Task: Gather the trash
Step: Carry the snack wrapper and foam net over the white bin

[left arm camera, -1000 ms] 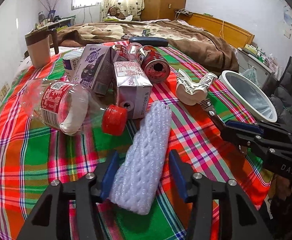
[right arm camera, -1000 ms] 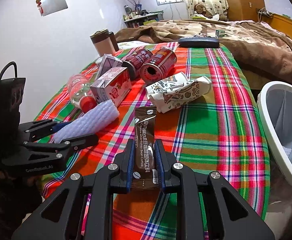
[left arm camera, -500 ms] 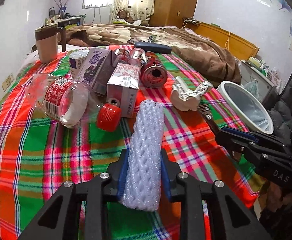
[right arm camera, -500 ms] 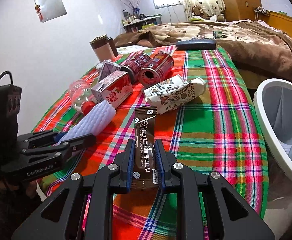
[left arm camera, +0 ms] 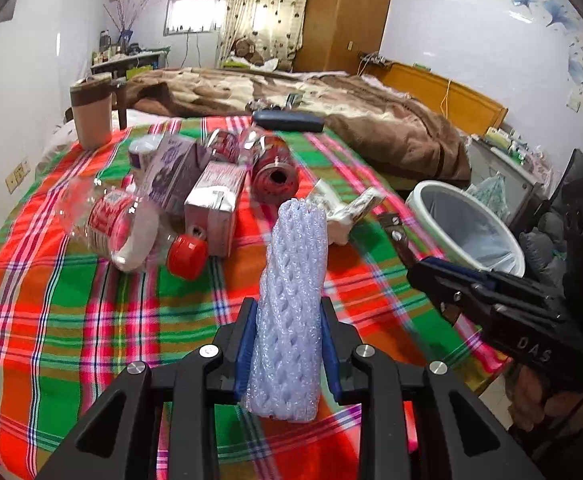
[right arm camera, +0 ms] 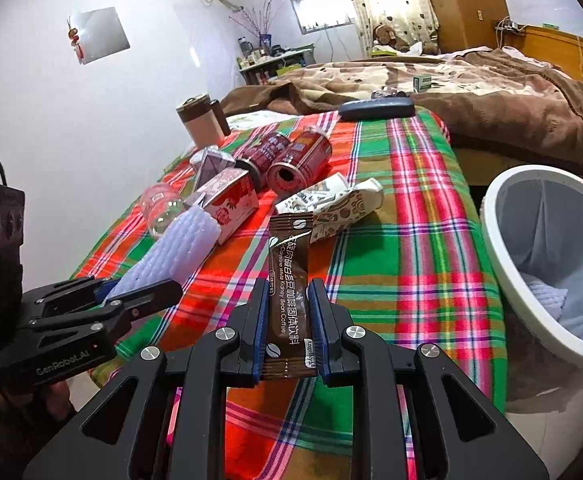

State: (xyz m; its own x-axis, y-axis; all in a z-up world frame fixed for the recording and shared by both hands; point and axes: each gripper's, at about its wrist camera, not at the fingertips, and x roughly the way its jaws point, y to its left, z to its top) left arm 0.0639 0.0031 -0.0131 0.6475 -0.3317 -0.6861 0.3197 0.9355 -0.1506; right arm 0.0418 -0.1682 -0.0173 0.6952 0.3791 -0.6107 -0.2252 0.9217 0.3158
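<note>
My left gripper (left arm camera: 287, 312) is shut on a white foam net sleeve (left arm camera: 295, 280) and holds it lifted above the plaid blanket (left arm camera: 71, 320). My right gripper (right arm camera: 289, 296) is shut on a brown coffee sachet (right arm camera: 289, 276), raised over the blanket (right arm camera: 411, 240). The sleeve also shows in the right wrist view (right arm camera: 175, 252). A white trash bin (right arm camera: 547, 256) with a liner stands at the bed's right side, and shows in the left wrist view (left arm camera: 463, 224).
On the blanket lie a clear bottle with a red cap (left arm camera: 127, 232), two drink cartons (left arm camera: 215, 204), red cans (left arm camera: 273, 168) and a crumpled paper cup (right arm camera: 331, 204). A brown mug (left arm camera: 91, 116), a dark case (left arm camera: 287, 120) and a brown quilt (left arm camera: 371, 128) lie farther back.
My left gripper closed on the foam sleeve and lifted it off the blanket. My right gripper rose with the coffee sachet still held.
</note>
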